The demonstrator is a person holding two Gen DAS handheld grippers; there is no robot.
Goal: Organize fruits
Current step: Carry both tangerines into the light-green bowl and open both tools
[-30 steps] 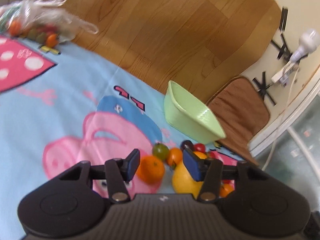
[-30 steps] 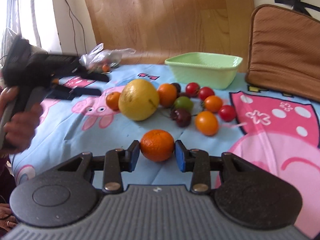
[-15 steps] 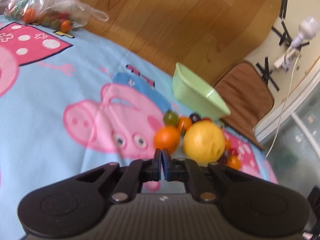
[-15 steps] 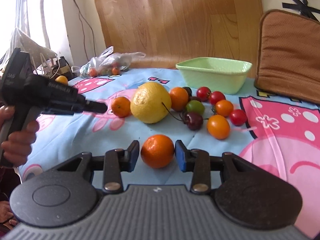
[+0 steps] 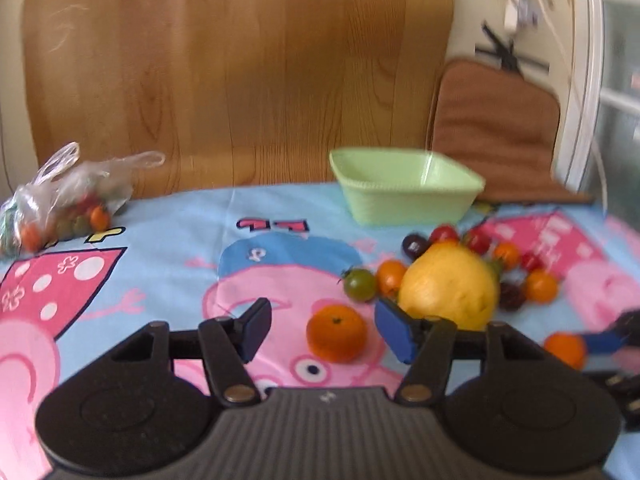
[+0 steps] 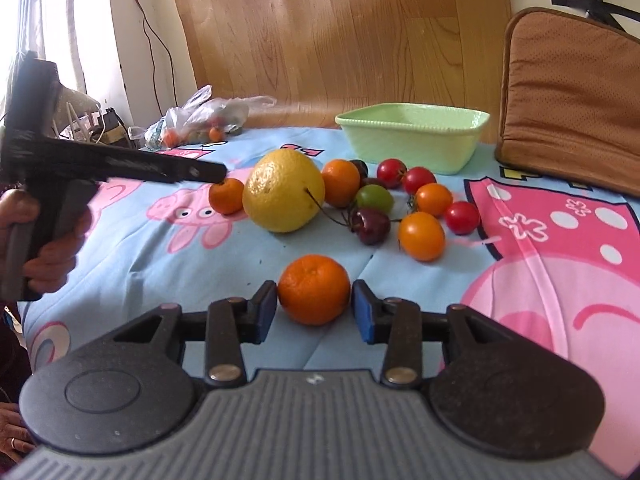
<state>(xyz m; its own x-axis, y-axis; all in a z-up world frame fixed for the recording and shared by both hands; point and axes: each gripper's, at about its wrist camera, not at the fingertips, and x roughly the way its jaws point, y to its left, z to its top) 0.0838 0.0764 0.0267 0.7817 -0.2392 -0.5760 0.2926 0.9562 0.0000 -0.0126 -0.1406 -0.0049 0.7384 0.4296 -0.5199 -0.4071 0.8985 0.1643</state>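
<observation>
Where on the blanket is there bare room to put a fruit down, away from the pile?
Bare blanket lies between the plastic bag and the green bowl, and left of the left hand-held gripper. More lies right of the red tomato, below the brown cushion. It is crowded around the big yellow fruit.
</observation>
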